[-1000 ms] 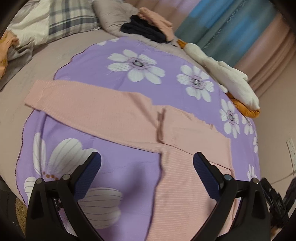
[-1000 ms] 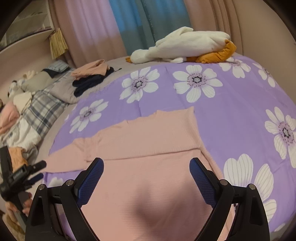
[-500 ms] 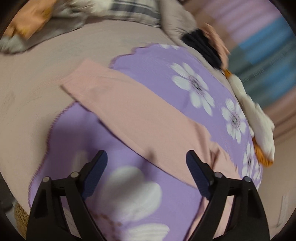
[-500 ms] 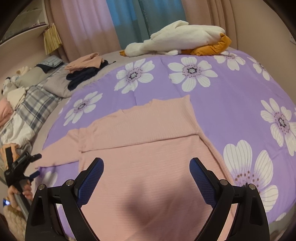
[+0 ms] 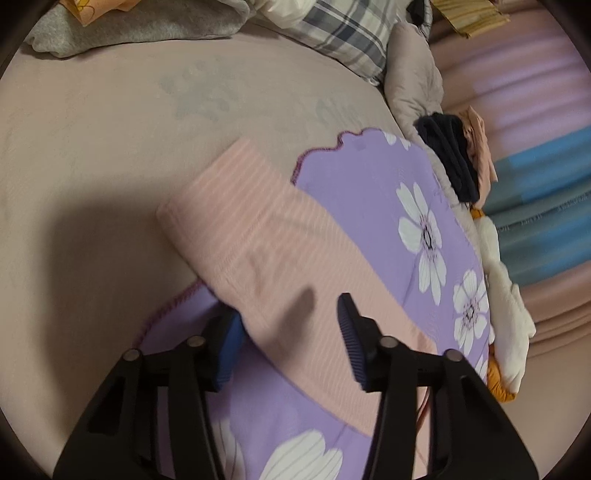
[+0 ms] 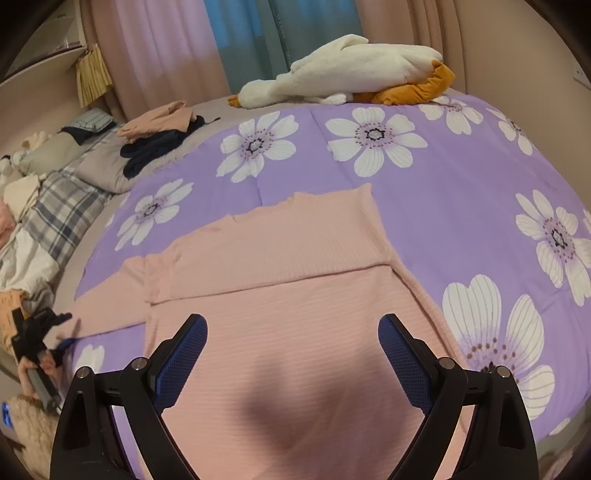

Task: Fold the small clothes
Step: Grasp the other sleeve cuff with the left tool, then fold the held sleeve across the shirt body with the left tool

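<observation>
A pink ribbed sweater [image 6: 295, 295] lies flat on the purple flowered quilt [image 6: 461, 177]. One sleeve is folded across its chest; the other sleeve [image 5: 266, 251] stretches out past the quilt's edge onto the beige sheet. My left gripper [image 5: 288, 332] is open, low over that sleeve near its cuff, one finger at each side of it. It also shows in the right wrist view [image 6: 40, 332] at the far left by the cuff. My right gripper [image 6: 291, 354] is open and empty, above the sweater's body.
A white and orange plush goose [image 6: 351, 70] lies at the quilt's far edge. Folded pink and navy clothes [image 6: 159, 136] sit on a grey pillow. A plaid pillow [image 5: 347, 33] and grey cloth [image 5: 140, 33] lie at the bed's head.
My left gripper has swung left along the outstretched sleeve and dropped down to its cuff end, its fingers narrowing around it. My right gripper has barely moved.
</observation>
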Tool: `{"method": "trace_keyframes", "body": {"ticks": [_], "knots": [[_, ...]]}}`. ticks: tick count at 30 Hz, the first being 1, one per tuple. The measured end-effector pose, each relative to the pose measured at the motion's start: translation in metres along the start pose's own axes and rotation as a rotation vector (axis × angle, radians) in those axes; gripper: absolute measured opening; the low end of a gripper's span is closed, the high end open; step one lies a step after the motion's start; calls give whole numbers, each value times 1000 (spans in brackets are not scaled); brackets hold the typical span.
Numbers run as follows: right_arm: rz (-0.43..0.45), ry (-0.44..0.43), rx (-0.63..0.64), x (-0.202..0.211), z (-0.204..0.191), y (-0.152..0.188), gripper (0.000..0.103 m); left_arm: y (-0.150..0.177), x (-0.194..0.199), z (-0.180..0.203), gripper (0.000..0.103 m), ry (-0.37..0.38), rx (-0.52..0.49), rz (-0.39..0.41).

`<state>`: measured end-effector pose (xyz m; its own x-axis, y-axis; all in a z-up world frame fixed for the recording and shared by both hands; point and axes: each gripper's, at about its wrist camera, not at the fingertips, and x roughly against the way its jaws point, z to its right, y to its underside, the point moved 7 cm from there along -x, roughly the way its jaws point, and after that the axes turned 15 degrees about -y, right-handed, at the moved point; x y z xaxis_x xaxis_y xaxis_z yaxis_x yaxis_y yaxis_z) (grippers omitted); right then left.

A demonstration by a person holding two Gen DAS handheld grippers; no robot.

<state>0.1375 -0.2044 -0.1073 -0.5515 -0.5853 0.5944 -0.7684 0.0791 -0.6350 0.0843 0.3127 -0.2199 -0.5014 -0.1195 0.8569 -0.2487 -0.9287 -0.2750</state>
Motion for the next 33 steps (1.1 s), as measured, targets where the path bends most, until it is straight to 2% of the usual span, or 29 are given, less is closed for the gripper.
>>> {"method": "trace_keyframes", "body": {"ticks": [5,7,12,19,25,33], "knots": [[-2,7,-14,-1,5,1,93,-11,-5,0,4,-16,27,22],[-4,16,-21,-1,9,1,93,-12,-4,6,3,-10,25,30],[5,15,-41,0,14,1,93,-12,24,38,3,30,-31,112],[10,18,-55,2,21,2,93,7,69,114,3,152,-193,180],[28,14,-77,10,28,2,93,46,93,177,3,241,-349,186],[51,26,-115,22,44,3,93,111,99,233,3,303,-537,144]]}}
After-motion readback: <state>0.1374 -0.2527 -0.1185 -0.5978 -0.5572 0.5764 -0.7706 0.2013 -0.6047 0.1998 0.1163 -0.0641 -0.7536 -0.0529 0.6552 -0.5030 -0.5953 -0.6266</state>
